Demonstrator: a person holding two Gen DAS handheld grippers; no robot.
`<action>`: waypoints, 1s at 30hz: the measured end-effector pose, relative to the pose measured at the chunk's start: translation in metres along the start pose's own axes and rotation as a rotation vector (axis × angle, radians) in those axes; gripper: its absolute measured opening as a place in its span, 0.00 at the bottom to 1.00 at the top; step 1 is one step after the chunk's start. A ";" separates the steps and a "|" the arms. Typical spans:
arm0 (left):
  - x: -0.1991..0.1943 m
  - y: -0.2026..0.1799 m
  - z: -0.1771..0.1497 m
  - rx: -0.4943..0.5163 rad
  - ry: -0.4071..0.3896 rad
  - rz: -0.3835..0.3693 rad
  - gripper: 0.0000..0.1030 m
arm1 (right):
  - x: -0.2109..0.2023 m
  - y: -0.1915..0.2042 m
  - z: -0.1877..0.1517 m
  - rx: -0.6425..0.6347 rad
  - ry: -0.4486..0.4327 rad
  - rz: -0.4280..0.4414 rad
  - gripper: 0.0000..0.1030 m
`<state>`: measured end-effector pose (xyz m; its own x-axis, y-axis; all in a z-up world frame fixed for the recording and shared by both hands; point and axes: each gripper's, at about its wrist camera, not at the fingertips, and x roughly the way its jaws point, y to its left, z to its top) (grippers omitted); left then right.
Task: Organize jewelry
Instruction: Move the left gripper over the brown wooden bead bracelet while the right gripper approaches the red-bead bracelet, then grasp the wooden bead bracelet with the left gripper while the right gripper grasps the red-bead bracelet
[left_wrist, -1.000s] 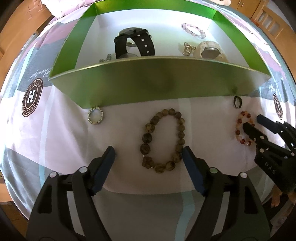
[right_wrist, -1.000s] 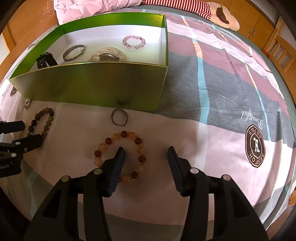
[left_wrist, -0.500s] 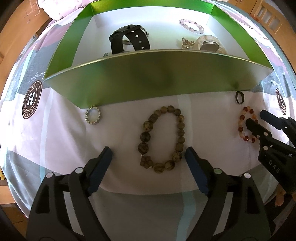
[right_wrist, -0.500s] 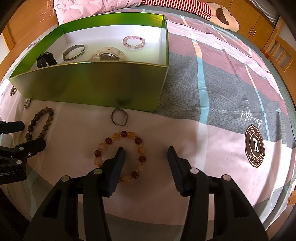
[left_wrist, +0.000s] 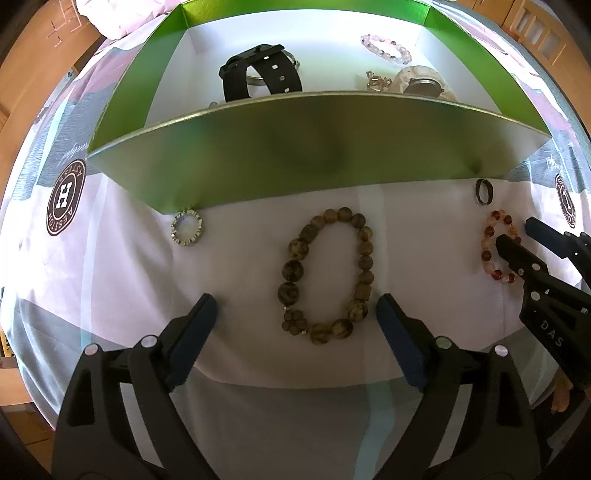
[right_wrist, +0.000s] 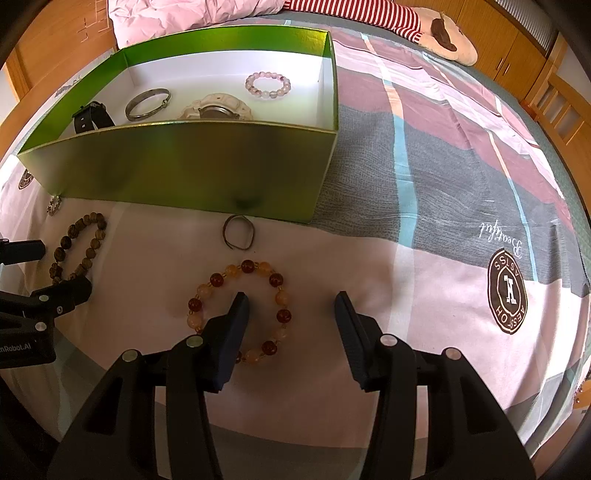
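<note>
Left gripper (left_wrist: 295, 306) has just been spreading its jaws, now wide, straddling the brown wooden-bead bracelet (left_wrist: 327, 275) that's lying flat on the patchwork bedspread (right_wrist: 424, 206) just in front of the green cardboard box (left_wrist: 295, 155). Nothing gripped. Right gripper (right_wrist: 291, 310) sits about half open, one finger (right_wrist: 232, 325) inside the amber-and-red bead bracelet (right_wrist: 240, 314), not pinching it. Thin dark ring (right_wrist: 239, 232) lies beside the box's front wall.

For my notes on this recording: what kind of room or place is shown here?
Probably a bedroom, on a bed. The jewelry and the green box lie on a printed sheet, a crumpled pink quilt sits behind the box, and wooden furniture stands around the edges.
</note>
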<state>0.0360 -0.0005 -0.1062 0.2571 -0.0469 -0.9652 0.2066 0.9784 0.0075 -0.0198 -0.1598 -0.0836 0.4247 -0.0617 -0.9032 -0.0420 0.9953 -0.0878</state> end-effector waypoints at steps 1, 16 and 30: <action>-0.001 0.001 0.000 0.000 0.000 0.000 0.87 | -0.001 0.001 0.000 0.002 -0.001 0.000 0.49; -0.029 0.016 0.005 -0.031 -0.081 -0.187 0.20 | -0.016 0.010 0.004 -0.057 -0.062 0.096 0.07; -0.041 0.036 0.011 -0.094 -0.082 -0.243 0.34 | -0.026 -0.004 0.017 0.008 -0.103 0.129 0.07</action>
<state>0.0436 0.0348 -0.0636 0.2870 -0.2948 -0.9114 0.1837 0.9507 -0.2497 -0.0154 -0.1606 -0.0532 0.5064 0.0742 -0.8591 -0.0950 0.9950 0.0299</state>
